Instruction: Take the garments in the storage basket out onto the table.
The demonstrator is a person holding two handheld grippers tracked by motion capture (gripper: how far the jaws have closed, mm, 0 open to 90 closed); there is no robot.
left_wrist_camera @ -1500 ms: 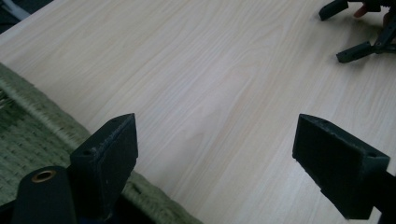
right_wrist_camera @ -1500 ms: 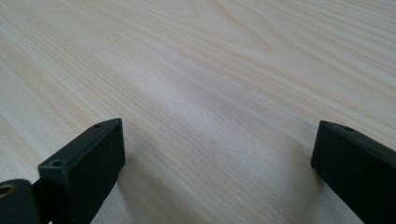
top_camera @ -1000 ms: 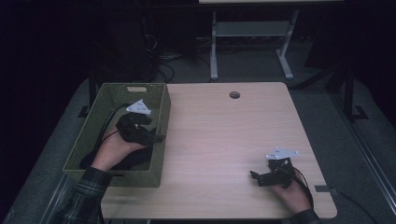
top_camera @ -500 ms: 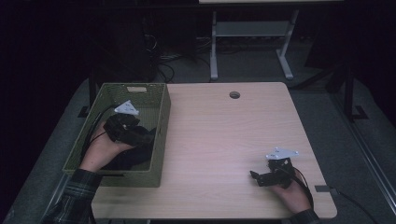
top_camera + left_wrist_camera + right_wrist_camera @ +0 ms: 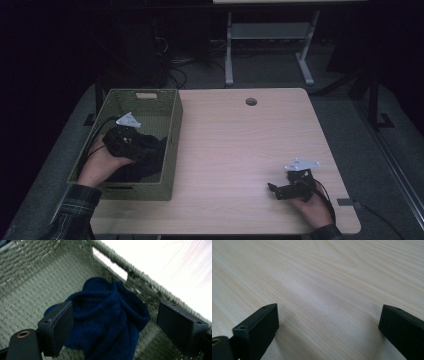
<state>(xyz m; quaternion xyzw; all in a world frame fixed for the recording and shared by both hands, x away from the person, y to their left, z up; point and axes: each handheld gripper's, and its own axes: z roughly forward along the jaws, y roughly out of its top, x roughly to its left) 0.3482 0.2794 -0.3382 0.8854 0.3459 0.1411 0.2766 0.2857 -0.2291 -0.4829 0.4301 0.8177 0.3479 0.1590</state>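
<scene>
Left gripper [image 5: 115, 322] released, jaws wide above blue cloth [image 5: 107, 315] inside woven basket [image 5: 170, 150]. Right gripper [image 5: 327, 322] released, resting on wooden surface [image 5: 240, 150].

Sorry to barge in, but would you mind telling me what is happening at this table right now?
A person is working at a wooden table with a gripper in each hand. The left gripper is inside the green woven basket at the table's left side, its fingers open on either side of a crumpled dark blue cloth lying on the basket floor, not closed on it. The right gripper sits low over bare tabletop near the front right corner, open and holding nothing.
</scene>
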